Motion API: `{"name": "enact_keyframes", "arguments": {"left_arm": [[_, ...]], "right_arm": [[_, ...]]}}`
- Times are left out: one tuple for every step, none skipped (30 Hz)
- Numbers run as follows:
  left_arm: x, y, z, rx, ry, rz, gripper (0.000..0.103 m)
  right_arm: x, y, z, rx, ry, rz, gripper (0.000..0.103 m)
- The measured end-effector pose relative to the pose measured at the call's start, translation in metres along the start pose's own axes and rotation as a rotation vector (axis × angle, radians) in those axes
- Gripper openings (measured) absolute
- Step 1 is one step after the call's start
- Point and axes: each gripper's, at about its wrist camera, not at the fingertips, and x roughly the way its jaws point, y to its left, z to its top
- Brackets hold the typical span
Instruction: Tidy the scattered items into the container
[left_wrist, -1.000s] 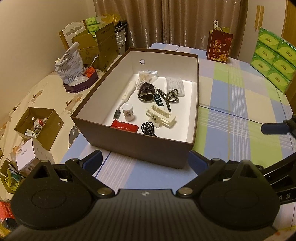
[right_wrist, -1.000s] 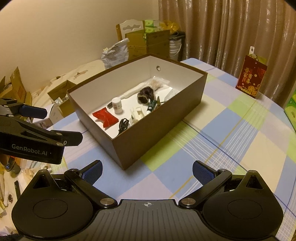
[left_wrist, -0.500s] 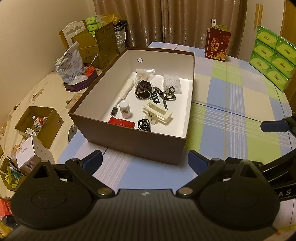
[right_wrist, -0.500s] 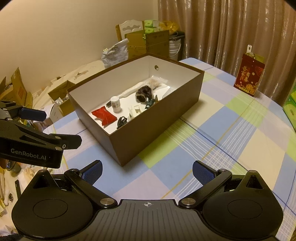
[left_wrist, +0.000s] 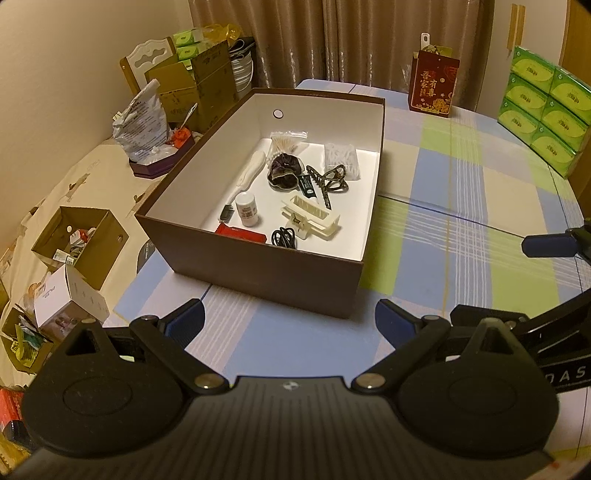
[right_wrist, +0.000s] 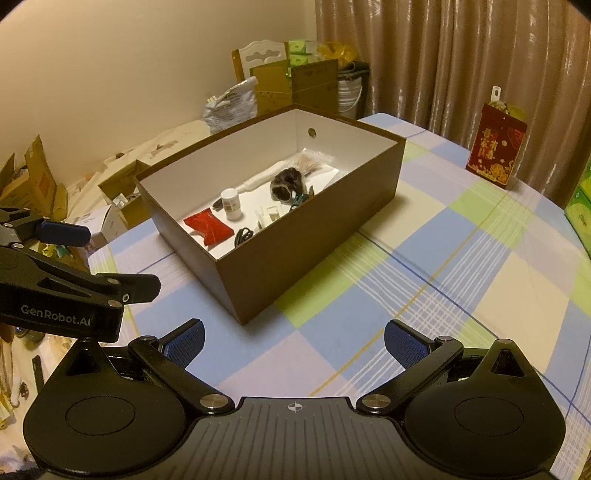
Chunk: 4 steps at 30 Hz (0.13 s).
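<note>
My left gripper (left_wrist: 289, 320) has its fingers spread wide with nothing between them, and my right gripper (right_wrist: 293, 338) is the same, both hanging over the checked tablecloth (right_wrist: 424, 280) just short of the brown box (left_wrist: 258, 262). I see nothing loose on the cloth near me, so I judge the tidying close to done. Inside the box, nearest me, lie a red packet (left_wrist: 241, 233) and a coiled black cord (left_wrist: 283, 237), both light and limp; I'd pinch the packet by an edge if it needed shifting. Just behind them stand a small white bottle (left_wrist: 246, 209), smooth and likely to roll or tip, best taken across its body, and a cream hair claw (left_wrist: 310, 218), stiff plastic with teeth that give a sure hold at its spine. Further in are a dark scrunchie (left_wrist: 282, 172), soft and easy anywhere, a brown hair claw (left_wrist: 330, 179), a long white handle (left_wrist: 251, 171), and at the far wall two clear bags (left_wrist: 341, 157) of small white things, slippery and crinkly. Beyond the box a red paper bag (left_wrist: 434, 88) stands upright on the table, well apart from the box, and green tissue packs (left_wrist: 543, 110) are stacked at the far right.
</note>
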Motion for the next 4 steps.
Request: {"name": "enact_keyframes", "arguments": {"left_arm": [[-0.0008, -0.0001, -0.0005, -0.002, -0.003, 0.000, 0.097], [-0.0014, 0.0001, -0.0010, -0.004, -0.006, 0.001, 0.097], [-0.0019, 0.0001, -0.0013, -0.005, -0.007, 0.003, 0.097], [-0.0025, 0.0001, -0.0017, -0.007, -0.008, 0.005, 0.097]], "right_arm": [[-0.0013, -0.0002, -0.0011, -0.001, -0.001, 0.001, 0.101], [-0.0017, -0.0001, -0.0015, -0.002, -0.002, 0.003, 0.101], [-0.0020, 0.0002, -0.0018, -0.004, -0.003, 0.004, 0.101], [-0.0025, 0.0004, -0.0021, -0.006, -0.004, 0.006, 0.101]]}}
